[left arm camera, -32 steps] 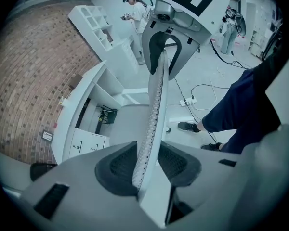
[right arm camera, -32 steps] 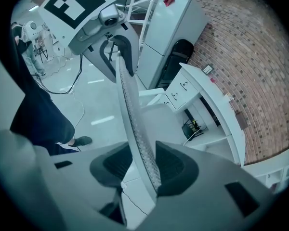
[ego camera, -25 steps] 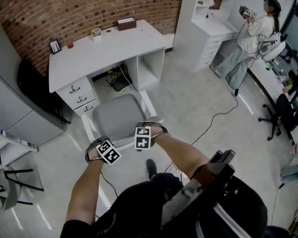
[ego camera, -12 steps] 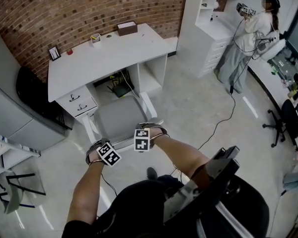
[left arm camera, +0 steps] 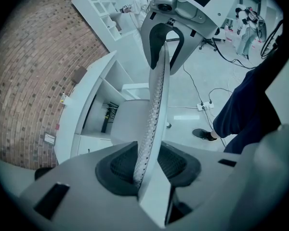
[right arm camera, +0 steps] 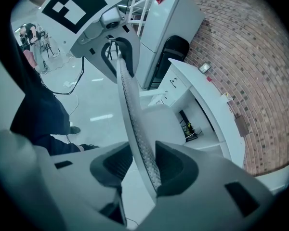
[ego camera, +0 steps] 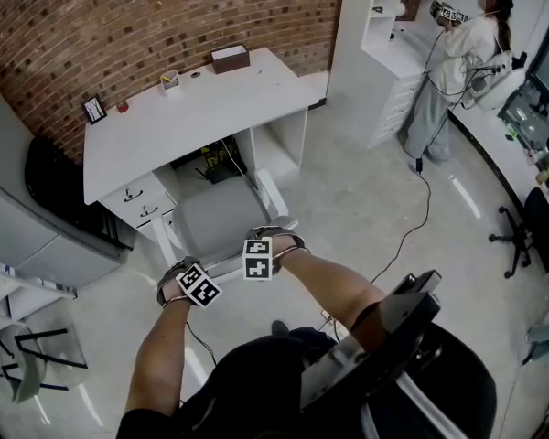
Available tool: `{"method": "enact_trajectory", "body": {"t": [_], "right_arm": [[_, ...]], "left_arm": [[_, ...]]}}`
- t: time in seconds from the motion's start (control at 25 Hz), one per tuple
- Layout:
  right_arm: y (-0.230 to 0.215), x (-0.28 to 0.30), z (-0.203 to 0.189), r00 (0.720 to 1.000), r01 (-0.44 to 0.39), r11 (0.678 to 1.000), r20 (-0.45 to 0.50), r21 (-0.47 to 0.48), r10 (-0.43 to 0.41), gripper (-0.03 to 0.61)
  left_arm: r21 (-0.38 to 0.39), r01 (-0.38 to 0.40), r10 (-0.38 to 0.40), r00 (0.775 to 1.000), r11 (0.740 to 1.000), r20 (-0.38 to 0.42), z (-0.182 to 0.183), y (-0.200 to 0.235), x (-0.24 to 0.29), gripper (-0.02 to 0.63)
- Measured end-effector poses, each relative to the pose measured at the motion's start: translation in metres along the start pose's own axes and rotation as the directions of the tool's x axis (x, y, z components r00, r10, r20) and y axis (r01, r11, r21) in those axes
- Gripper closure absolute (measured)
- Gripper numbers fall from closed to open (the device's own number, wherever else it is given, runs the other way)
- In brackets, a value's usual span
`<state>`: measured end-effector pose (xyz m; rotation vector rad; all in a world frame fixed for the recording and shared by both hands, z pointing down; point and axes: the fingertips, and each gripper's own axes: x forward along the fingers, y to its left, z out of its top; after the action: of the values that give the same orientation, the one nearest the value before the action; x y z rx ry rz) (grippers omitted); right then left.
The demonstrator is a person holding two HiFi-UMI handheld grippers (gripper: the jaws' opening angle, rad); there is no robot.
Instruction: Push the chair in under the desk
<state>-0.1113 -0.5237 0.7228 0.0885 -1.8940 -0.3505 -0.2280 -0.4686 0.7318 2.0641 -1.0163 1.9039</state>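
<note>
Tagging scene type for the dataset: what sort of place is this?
Probably an office or study-style lab room: a white desk with drawers against a brick wall, a grey chair in front of it, white shelving, and a wheeled office chair on the bare floor.

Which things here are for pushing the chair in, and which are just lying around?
For the job:
- chair
- desk
- left hand-held gripper and right hand-held gripper, both clamped on the chair's back

Just lying about, all on the desk:
- box
- cup
- frame
</note>
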Motion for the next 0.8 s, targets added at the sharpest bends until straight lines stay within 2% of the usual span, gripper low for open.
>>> {"method": "enact_trajectory", "body": {"t": [0.12, 0.36, 0.8], "right_arm": [[-0.015, 0.002, -0.005, 1.000, 0.004, 1.000, 0.000, -0.007, -0.004, 0.428], [-0.035, 0.005, -0.012, 1.000, 0.025, 1.000, -0.001, -0.014, -0.025, 0.428], [-0.071, 0.014, -0.023, 0.999, 0.033, 0.999, -0.040, 0.031, -0.032, 0.426]], "left_arm": [[0.005, -0.019, 0.019, 1.000, 1.000, 0.008, 0.011, 0.011, 0.004, 0.483], [0.018, -0.006, 0.005, 1.000, 1.000, 0.016, 0.025, 0.025, 0.011, 0.483], [0.104, 0.010, -0.017, 0.998, 0.995, 0.067, 0.048, 0.052, 0.027, 0.497]]}}
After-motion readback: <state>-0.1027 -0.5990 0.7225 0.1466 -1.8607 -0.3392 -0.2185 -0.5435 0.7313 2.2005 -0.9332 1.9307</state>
